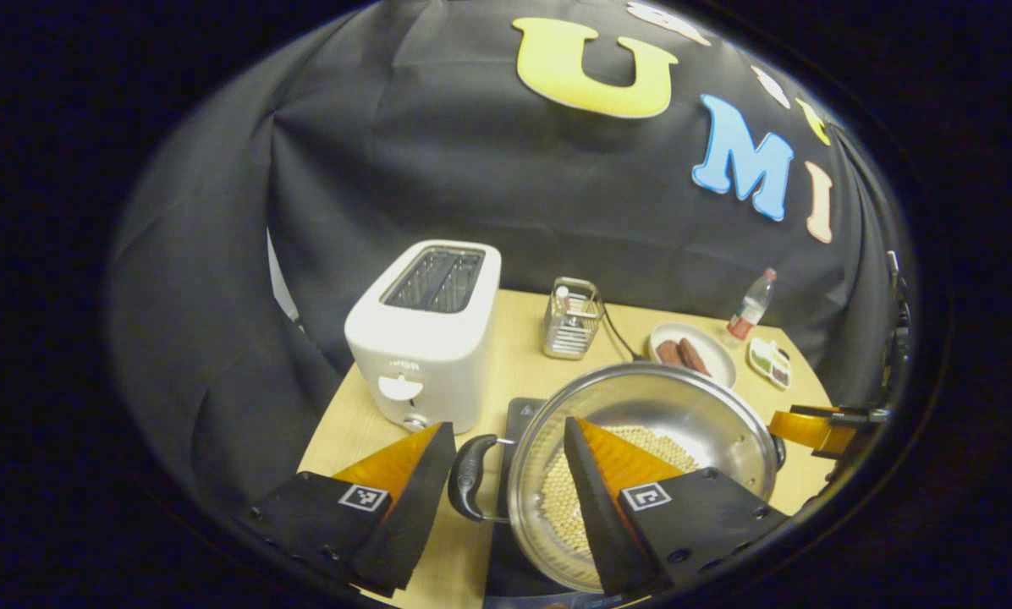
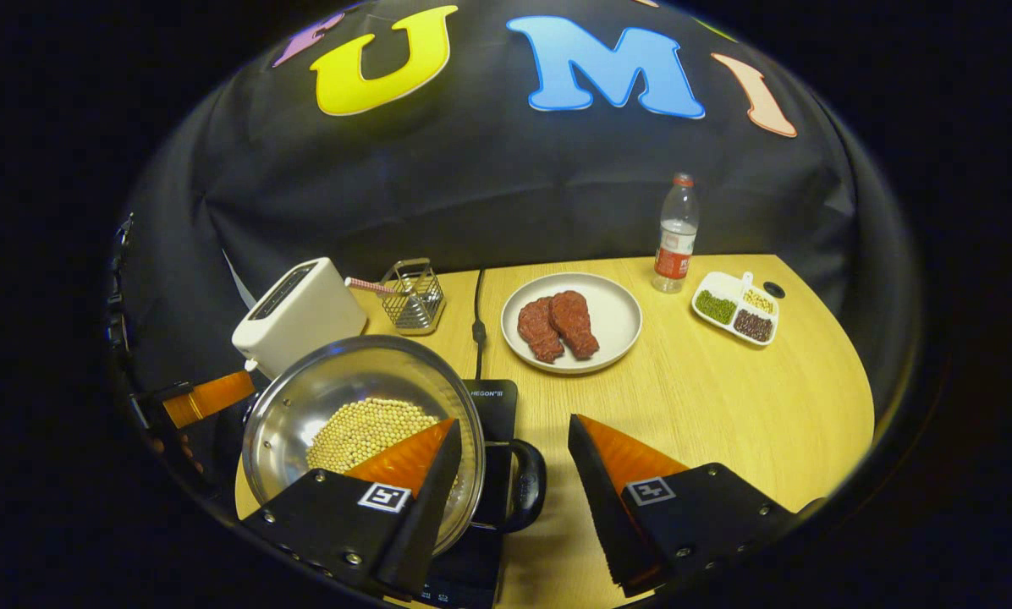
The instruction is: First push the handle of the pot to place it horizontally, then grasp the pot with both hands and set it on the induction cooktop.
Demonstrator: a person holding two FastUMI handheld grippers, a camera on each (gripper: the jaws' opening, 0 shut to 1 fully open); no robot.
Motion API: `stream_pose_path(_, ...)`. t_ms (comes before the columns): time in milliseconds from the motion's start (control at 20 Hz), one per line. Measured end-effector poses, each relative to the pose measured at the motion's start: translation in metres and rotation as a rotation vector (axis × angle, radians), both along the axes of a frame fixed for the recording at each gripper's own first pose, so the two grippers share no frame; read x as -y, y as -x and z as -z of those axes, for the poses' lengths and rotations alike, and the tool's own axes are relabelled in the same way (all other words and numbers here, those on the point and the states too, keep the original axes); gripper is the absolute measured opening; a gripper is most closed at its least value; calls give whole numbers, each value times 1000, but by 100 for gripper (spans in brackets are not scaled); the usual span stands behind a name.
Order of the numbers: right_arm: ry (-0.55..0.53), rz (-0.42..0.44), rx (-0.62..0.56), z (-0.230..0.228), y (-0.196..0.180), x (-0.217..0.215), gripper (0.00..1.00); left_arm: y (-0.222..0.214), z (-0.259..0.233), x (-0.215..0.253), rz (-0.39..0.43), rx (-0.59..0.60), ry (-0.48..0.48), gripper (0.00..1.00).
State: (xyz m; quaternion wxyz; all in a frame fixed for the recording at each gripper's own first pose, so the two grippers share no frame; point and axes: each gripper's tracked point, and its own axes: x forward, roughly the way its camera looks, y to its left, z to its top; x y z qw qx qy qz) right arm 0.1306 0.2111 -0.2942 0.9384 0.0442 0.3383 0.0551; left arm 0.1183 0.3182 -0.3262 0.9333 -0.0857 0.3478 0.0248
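**Pot on the cooktop, both tongs spread around its handles**

The pot sat low in the centre of the left gripper view and at lower left of the right gripper view, a shiny steel bowl with a layer of pale beans on its bottom. It rested on the dark induction cooktop, which lay flat on the tabletop.

Your left tongs were released, their fingers spread wide. The pot's black loop handle lay between them; one finger reached over the pot's rim, the other stood outside the handle. I could not tell whether either finger touched it.

Your right tongs were likewise released. The pot's other handle lay in the gap, one finger over the rim and one out over bare tabletop. The left tongs also showed at the left edge of the right gripper view.

Farther out, the white toaster stood above and left of the pot in the left gripper view, with a wire basket beside it. In the right gripper view, a plate of meat lay at centre, a water bottle at upper right, and a divided dish just below the bottle.
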Motion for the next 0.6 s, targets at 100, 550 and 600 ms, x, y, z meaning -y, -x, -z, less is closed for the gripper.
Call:
stream_pose_path(100, -5, 1, 28, -16, 4, 11, 78, 3, -27, 18, -9, 47, 8, 86)
stream_pose_path(550, 25, 35, 249, -119, 49, 110, 77, 44, -160, 174, 29, 317, -12, 84)
stream_pose_path(600, 37, 37, 276, -131, 56, 124, 77, 47, -173, 192, 35, 341, -2, 85)
